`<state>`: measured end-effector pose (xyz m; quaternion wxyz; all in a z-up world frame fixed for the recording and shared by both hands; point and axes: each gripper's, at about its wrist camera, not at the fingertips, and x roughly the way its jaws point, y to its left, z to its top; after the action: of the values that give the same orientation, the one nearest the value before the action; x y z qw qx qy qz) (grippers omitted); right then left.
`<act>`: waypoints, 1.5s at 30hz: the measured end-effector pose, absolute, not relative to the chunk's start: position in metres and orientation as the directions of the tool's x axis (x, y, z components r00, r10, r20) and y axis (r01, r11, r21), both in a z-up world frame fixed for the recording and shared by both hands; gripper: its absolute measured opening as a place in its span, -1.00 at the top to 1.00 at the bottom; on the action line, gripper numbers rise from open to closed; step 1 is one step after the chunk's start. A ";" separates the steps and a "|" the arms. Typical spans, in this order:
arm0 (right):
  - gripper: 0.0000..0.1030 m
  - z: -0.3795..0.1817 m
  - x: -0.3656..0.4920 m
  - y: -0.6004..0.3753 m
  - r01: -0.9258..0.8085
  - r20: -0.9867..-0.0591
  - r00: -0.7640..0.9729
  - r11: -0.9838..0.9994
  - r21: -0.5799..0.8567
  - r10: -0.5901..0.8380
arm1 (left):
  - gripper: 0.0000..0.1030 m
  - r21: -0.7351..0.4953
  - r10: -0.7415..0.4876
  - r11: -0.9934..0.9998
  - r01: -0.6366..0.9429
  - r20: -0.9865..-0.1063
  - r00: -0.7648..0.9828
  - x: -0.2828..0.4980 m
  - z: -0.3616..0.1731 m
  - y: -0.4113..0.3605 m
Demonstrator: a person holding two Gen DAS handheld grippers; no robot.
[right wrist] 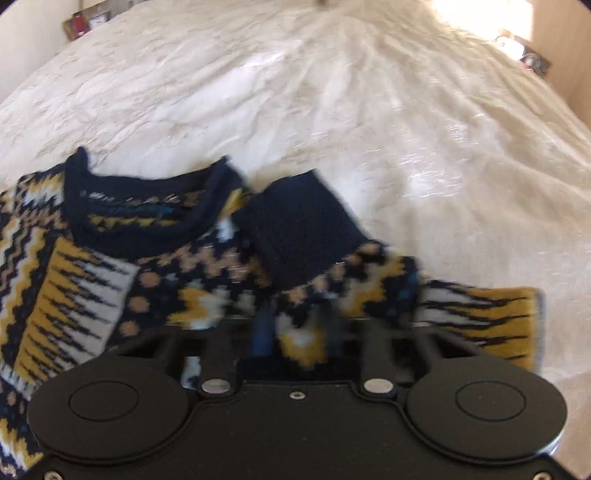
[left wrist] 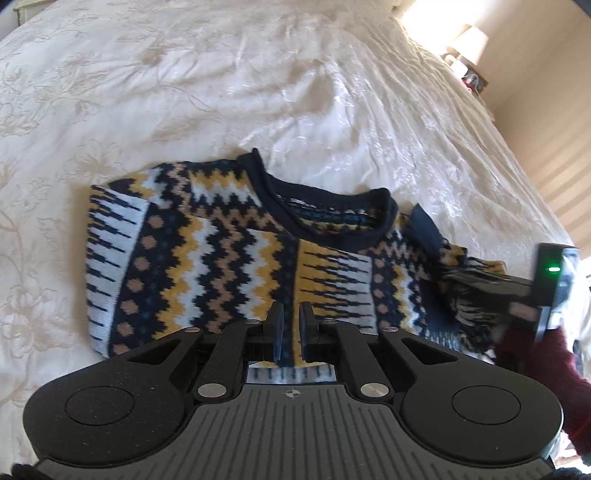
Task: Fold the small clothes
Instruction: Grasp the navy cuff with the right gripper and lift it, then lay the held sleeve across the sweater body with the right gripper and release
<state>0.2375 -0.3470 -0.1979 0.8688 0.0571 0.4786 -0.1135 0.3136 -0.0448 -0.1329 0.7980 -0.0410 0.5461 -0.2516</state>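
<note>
A small knitted sweater [left wrist: 229, 251] in navy, yellow, white and tan zigzags lies on the white bedspread [left wrist: 258, 92], neck opening away from me. Its left sleeve is folded over the body. My left gripper [left wrist: 291, 317] hovers over the sweater's lower middle, its jaws narrowly apart with nothing between them. My right gripper [right wrist: 297, 325] is shut on the sweater's right sleeve [right wrist: 306, 295], whose navy cuff [right wrist: 299, 225] is lifted and turned toward the neck. In the left wrist view the right gripper [left wrist: 476, 295] shows at the sweater's right edge, blurred.
The bedspread [right wrist: 369, 110] is wrinkled and stretches far beyond the sweater. A lamp [left wrist: 467, 46] and small items stand on a bedside stand at the far right. Another shelf with objects [right wrist: 79, 24] sits at the far left.
</note>
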 end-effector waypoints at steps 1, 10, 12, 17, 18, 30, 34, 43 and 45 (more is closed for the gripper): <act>0.67 -0.192 0.232 -0.354 0.273 -0.837 0.532 0.962 0.027 -0.127 | 0.83 -0.342 -0.446 0.871 0.352 -0.851 0.277 0.314 -0.134 -0.042; 0.75 -0.096 0.194 -0.351 0.259 -0.709 0.703 0.949 0.179 -0.058 | 0.83 -0.386 -0.472 0.866 0.318 -0.840 0.268 0.315 -0.142 -0.018; 0.75 -0.070 0.195 -0.332 0.206 -0.663 0.748 0.951 0.230 -0.002 | 0.83 -0.393 -0.474 0.869 0.302 -0.837 0.274 0.315 -0.143 -0.011; 0.75 -0.055 0.223 -0.263 0.035 -0.612 0.772 0.951 0.307 0.169 | 0.83 -0.387 -0.454 0.886 0.256 -0.840 0.299 0.317 -0.143 0.015; 0.75 -0.063 0.232 -0.245 0.003 -0.622 0.758 0.953 0.304 0.196 | 0.83 -0.382 -0.446 0.890 0.248 -0.842 0.303 0.317 -0.143 0.021; -0.13 -0.173 0.269 -0.148 -0.235 -0.787 0.489 0.925 0.297 0.377 | 0.81 -0.332 -0.365 0.931 0.154 -0.863 0.350 0.323 -0.145 0.070; -0.27 -0.162 0.254 -0.167 -0.217 -0.769 0.514 0.925 0.313 0.381 | 0.20 -0.376 -0.410 0.912 0.165 -0.843 0.349 0.330 -0.149 0.063; -0.28 -0.159 0.219 -0.238 0.000 -0.792 0.549 0.948 0.320 0.267 | 0.14 -0.503 -0.504 0.862 0.070 -0.829 0.243 0.346 -0.170 0.027; -0.28 -0.158 0.210 -0.251 0.032 -0.794 0.553 0.947 0.321 0.251 | 0.14 -0.542 -0.531 0.840 0.011 -0.818 0.219 0.338 -0.176 0.026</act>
<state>0.2097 -0.2505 -0.1578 0.8683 0.1507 0.4684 0.0631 0.3385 0.0262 -0.1762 0.7497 -0.2174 0.5984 -0.1808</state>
